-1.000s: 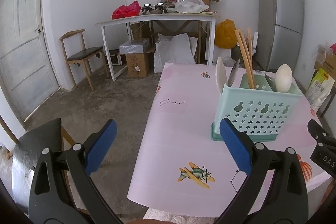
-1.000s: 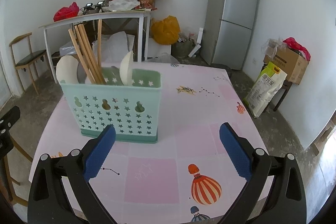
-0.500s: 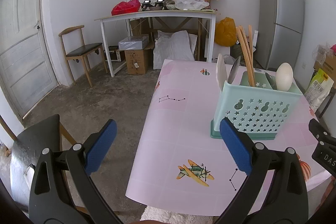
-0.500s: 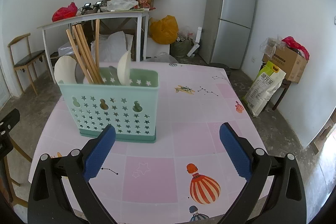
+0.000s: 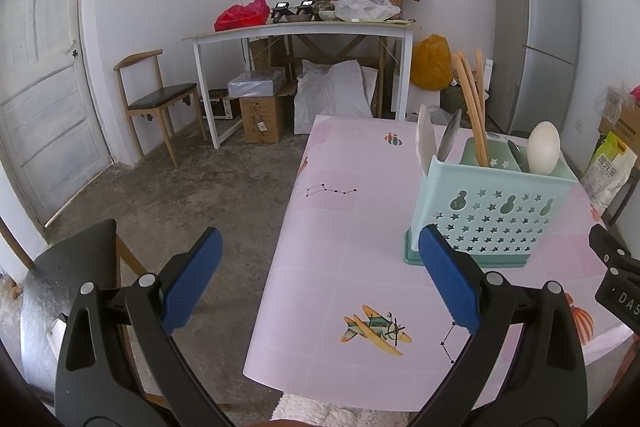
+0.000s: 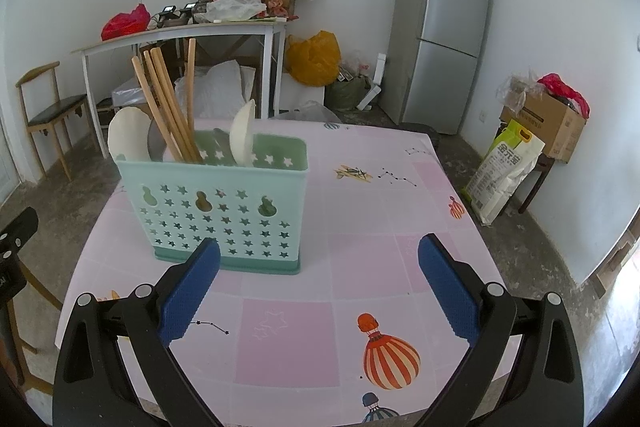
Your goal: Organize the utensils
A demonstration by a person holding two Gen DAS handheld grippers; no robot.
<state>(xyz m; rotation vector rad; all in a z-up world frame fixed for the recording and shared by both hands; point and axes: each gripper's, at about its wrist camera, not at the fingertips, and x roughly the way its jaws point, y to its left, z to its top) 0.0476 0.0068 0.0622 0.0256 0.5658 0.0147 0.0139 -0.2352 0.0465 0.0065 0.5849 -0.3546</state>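
Both grippers, left gripper [image 5: 320,287] and right gripper [image 6: 320,285], hang spread and empty just short of the mint utensil caddy [image 6: 224,209], where chopsticks [image 6: 168,107] and spoons [image 6: 242,133] already stand upright, apparently sorted.

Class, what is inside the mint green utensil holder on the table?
The utensil holder holds wooden chopsticks, white spoons and metal utensils. Their lower ends are hidden by its walls.
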